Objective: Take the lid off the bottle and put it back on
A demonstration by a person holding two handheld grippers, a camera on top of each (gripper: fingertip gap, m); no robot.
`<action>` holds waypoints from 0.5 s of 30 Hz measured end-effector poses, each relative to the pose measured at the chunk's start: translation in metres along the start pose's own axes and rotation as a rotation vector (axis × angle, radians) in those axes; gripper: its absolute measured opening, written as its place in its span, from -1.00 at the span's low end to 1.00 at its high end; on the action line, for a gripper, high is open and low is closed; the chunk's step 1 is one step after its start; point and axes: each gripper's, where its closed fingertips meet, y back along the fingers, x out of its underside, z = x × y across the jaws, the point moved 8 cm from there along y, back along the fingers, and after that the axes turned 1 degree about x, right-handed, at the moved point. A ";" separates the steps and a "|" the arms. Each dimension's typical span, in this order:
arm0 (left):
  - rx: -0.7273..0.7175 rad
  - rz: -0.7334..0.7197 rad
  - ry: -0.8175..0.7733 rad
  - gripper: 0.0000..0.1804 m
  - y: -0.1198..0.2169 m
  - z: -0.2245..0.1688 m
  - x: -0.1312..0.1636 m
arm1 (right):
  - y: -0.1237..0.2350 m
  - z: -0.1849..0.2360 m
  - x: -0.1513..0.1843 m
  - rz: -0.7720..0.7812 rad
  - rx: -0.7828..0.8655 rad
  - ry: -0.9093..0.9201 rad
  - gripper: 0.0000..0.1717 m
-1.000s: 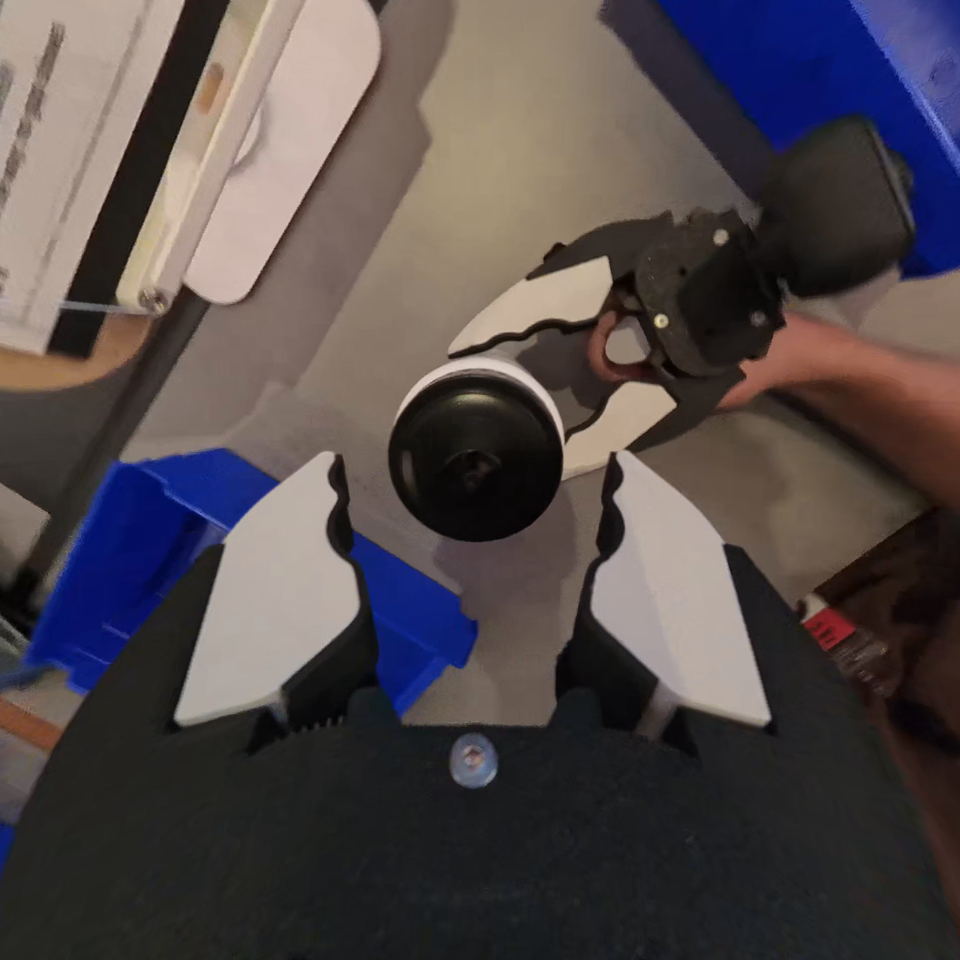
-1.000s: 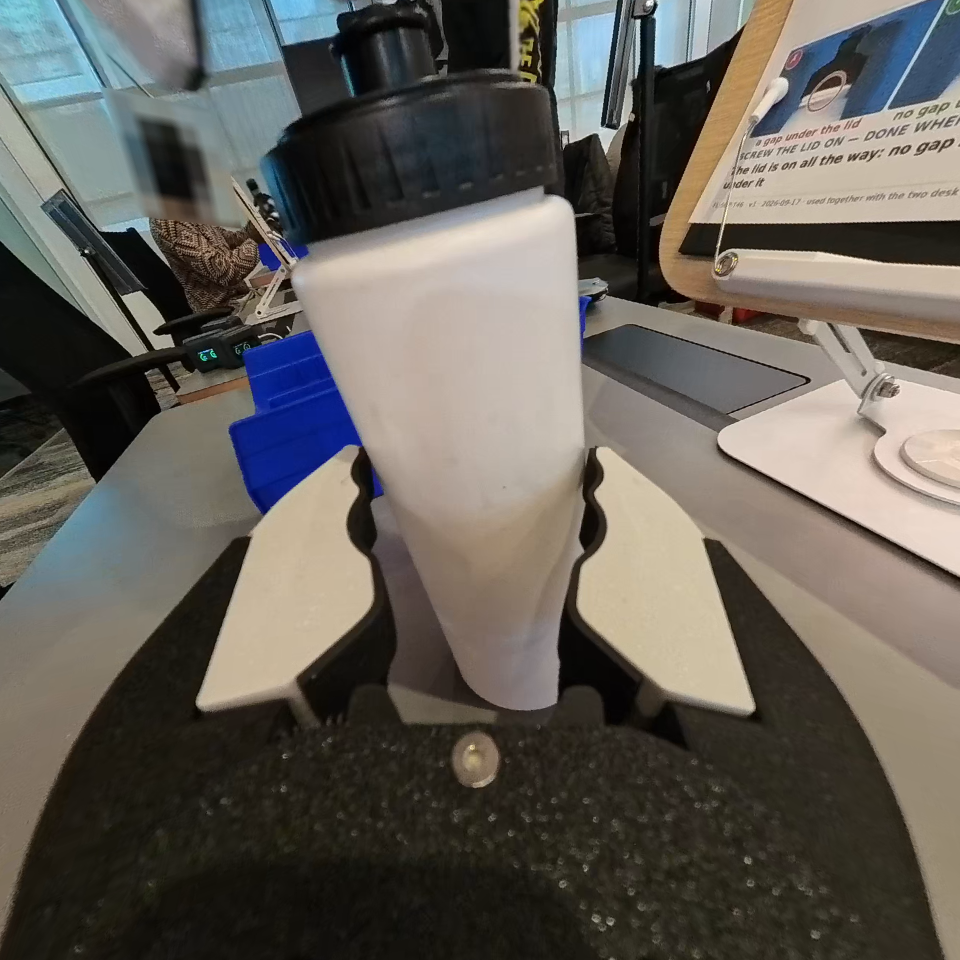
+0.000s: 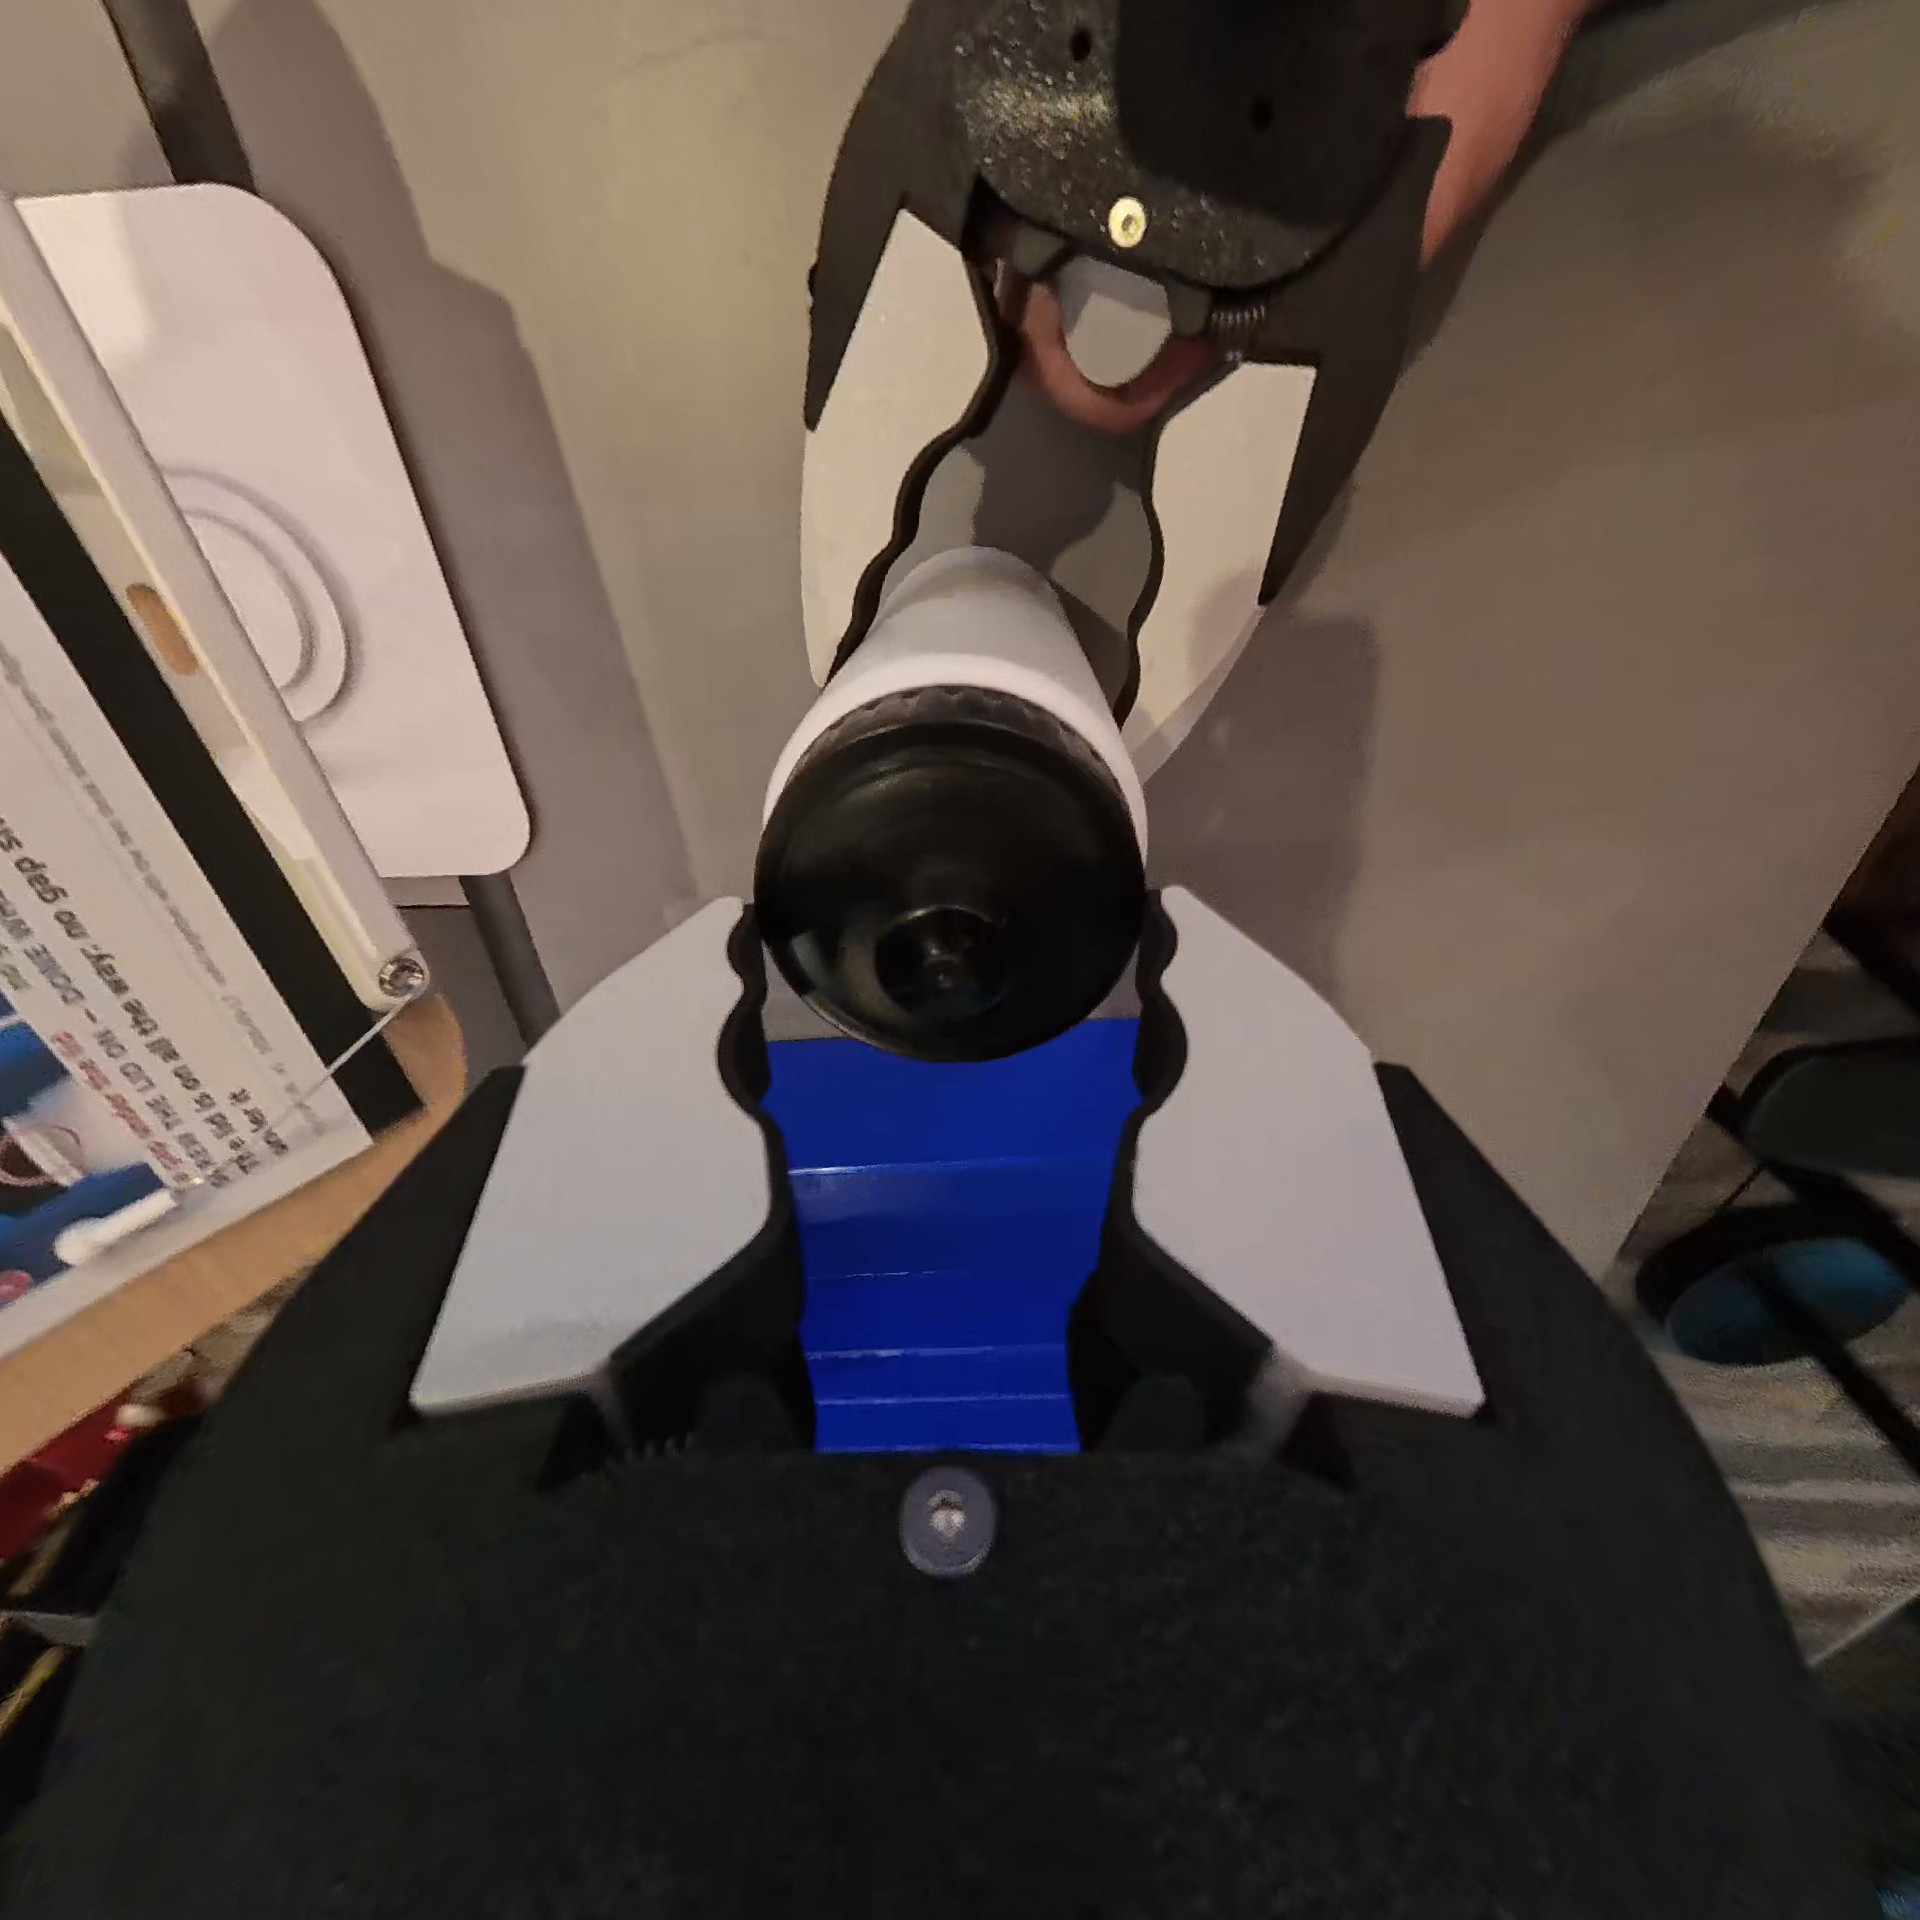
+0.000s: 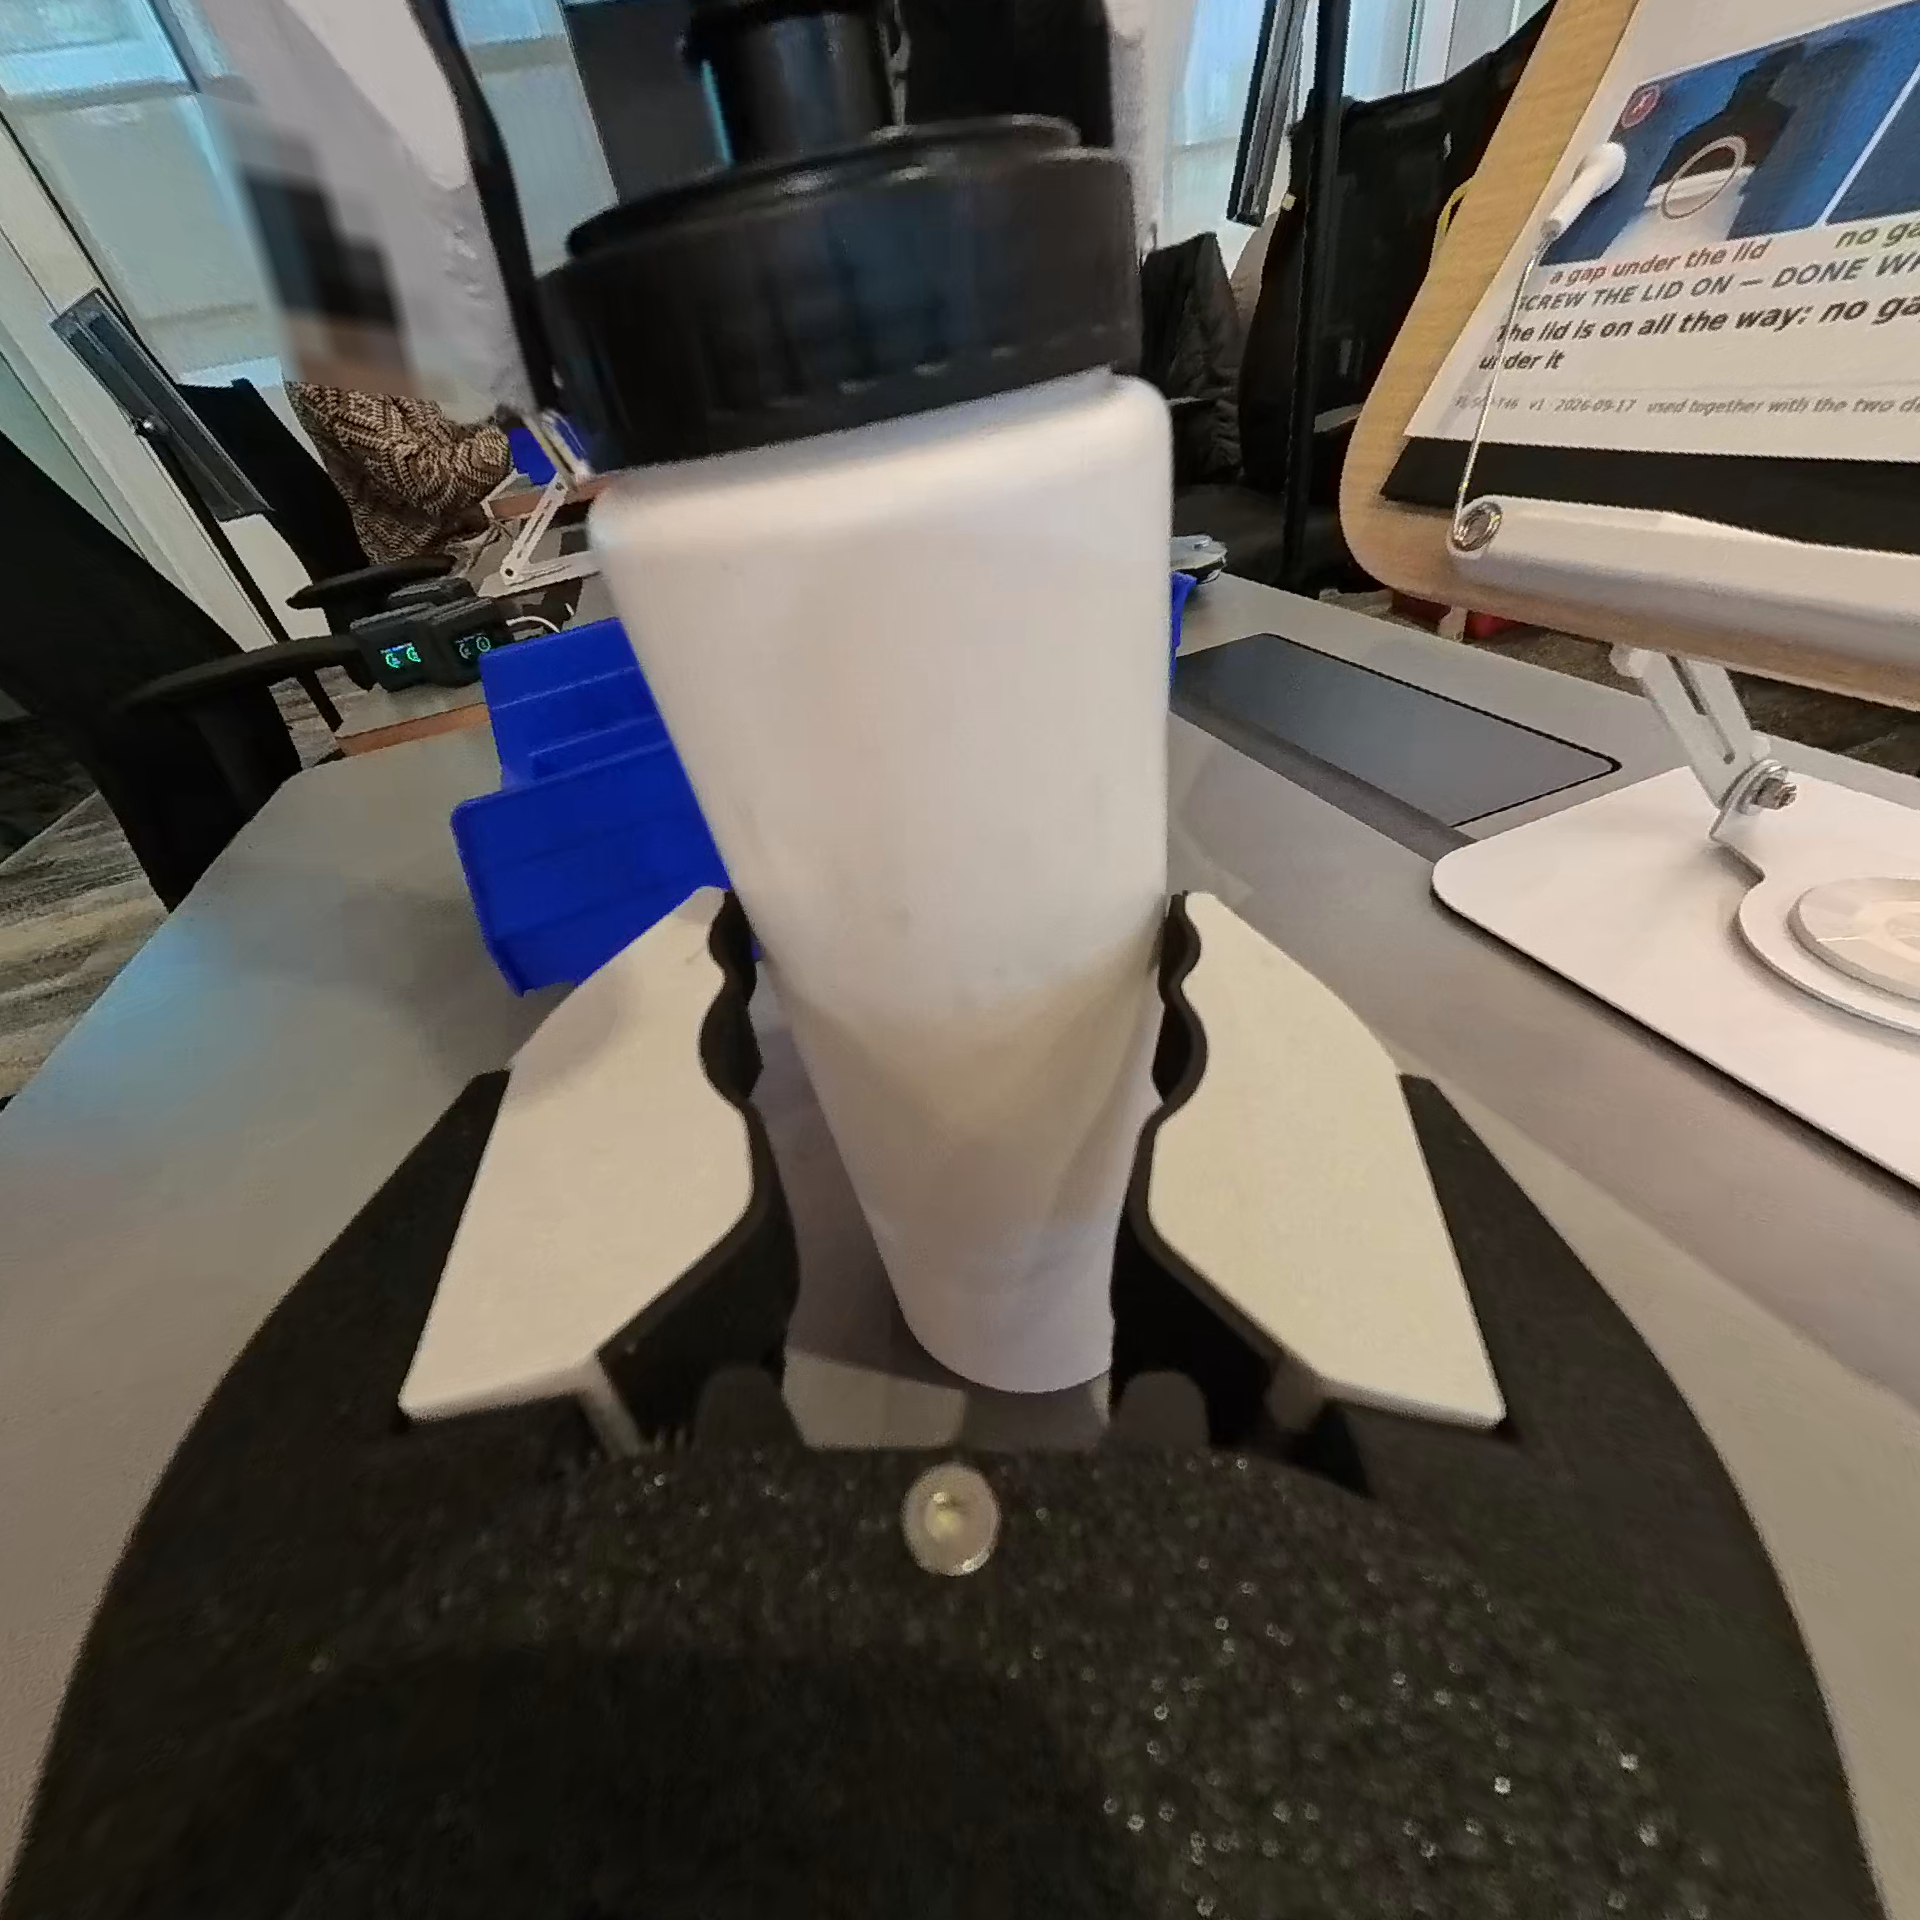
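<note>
Your left gripper (image 3: 951, 971) clamps the round black ribbed plastic lid (image 3: 951, 883) from above, both fingertips pressed against its rim. The lid sits screwed on the white cylindrical plastic bottle (image 4: 914, 831). Your right gripper (image 4: 951, 997) grips the bottle's lower body, pads against both sides, holding it upright above the grey table (image 4: 260, 987). A blue plastic bin (image 4: 582, 810) stands just behind it.

My bottle (image 4: 883, 779) is plain white with a ribbed black lid (image 4: 842, 312). Bin (image 4: 582, 810) behind it is bright blue, table (image 4: 260, 935) is flat grey. My hand-held gripper's fingers (image 4: 603, 1174) are light grey with black wavy pads.
</note>
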 end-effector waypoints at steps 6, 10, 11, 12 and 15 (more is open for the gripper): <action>0.009 -0.013 -0.130 -0.24 0.000 0.003 0.002 | 0.000 -0.003 0.001 0.002 -0.013 0.002 -0.14; 0.001 -0.039 -0.180 -0.24 -0.001 0.001 0.003 | 0.001 -0.002 0.000 0.015 -0.013 0.007 -0.14; 0.001 -0.045 -0.184 -0.24 -0.001 0.001 0.003 | 0.001 -0.002 0.000 0.017 -0.012 0.009 -0.14; 0.001 -0.050 -0.179 -0.24 -0.001 0.001 0.003 | 0.001 -0.002 0.000 0.017 -0.009 0.009 -0.14; -0.003 -0.071 -0.141 -0.24 -0.001 0.001 0.005 | 0.001 -0.001 0.001 0.007 -0.005 0.007 -0.14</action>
